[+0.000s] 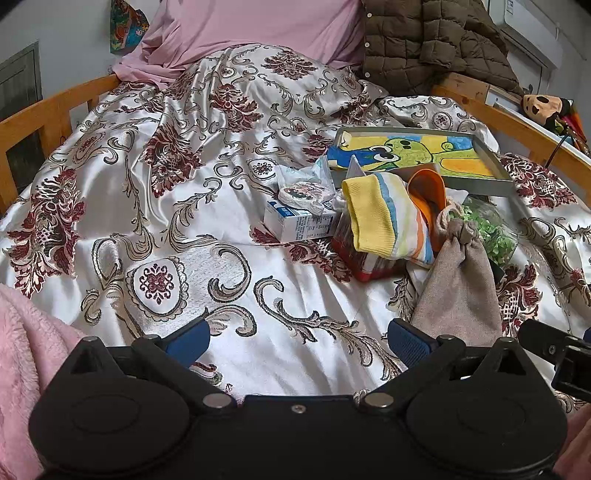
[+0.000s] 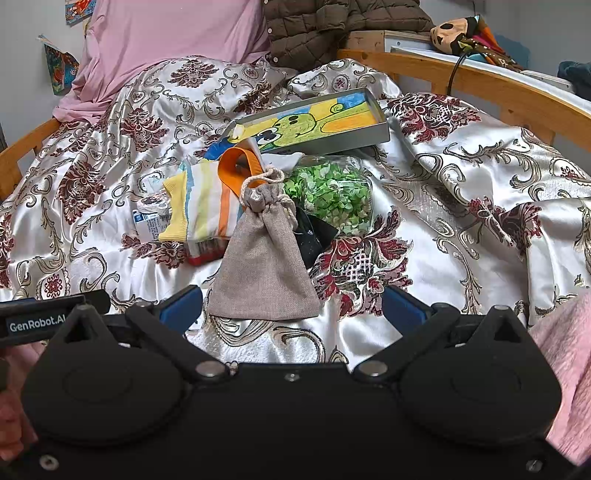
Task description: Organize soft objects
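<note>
A pile lies on the patterned satin bedspread [image 1: 184,229]. It holds a striped sock [image 1: 391,218] [image 2: 203,206], a grey drawstring pouch [image 1: 458,284] [image 2: 264,269], an orange band [image 1: 428,195] [image 2: 236,166], a clear bag of green bits [image 2: 332,192], a white carton [image 1: 299,223] and a red packet [image 1: 365,258]. My left gripper [image 1: 297,341] is open and empty, left of the pouch. My right gripper [image 2: 291,308] is open and empty, with the pouch's lower edge just ahead of its fingers.
A metal-framed cartoon picture [image 1: 417,155] [image 2: 314,122] lies behind the pile. A pink pillow [image 1: 251,33] and a brown quilted jacket [image 1: 432,40] stand at the head. Wooden bed rails [image 1: 51,107] [image 2: 480,81] run along both sides. Pink fleece [image 1: 22,350] lies near me.
</note>
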